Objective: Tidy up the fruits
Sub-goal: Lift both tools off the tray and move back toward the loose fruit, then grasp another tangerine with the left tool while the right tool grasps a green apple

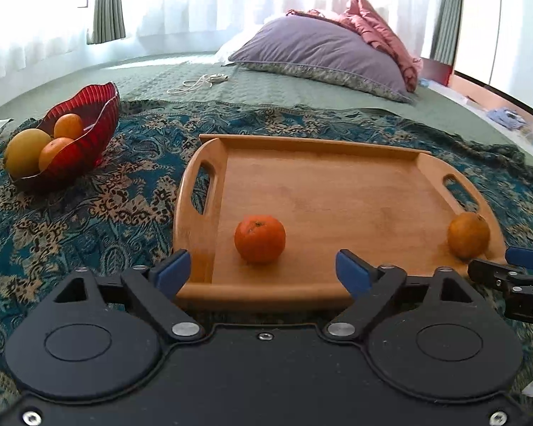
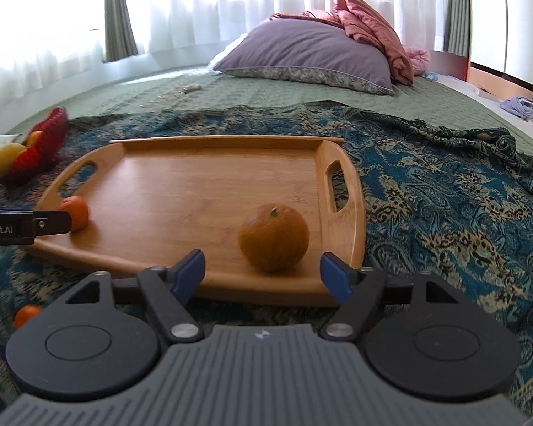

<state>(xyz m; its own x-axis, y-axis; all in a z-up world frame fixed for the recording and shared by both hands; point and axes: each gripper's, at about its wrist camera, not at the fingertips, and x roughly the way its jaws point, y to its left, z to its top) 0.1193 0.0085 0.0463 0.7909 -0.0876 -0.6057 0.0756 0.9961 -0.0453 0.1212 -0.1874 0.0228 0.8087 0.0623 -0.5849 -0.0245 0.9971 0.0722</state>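
A wooden tray (image 1: pixel 319 184) (image 2: pixel 209 177) lies on a patterned cloth on the bed. A bright orange mandarin (image 1: pixel 260 238) (image 2: pixel 75 213) sits at its near left. A duller orange (image 1: pixel 468 235) (image 2: pixel 274 237) sits at its near right. My left gripper (image 1: pixel 263 273) is open and empty, just short of the mandarin. My right gripper (image 2: pixel 263 273) is open and empty, just short of the duller orange. A red bowl (image 1: pixel 89 120) (image 2: pixel 46 138) at the far left holds two oranges and a yellow fruit (image 1: pixel 26 156).
A small orange fruit (image 2: pixel 26 314) lies on the cloth near my left gripper body. A purple pillow (image 1: pixel 319 56) and a pink blanket (image 1: pixel 376 28) lie at the bed's far end. A white cable (image 1: pixel 199 81) lies on the green bedspread.
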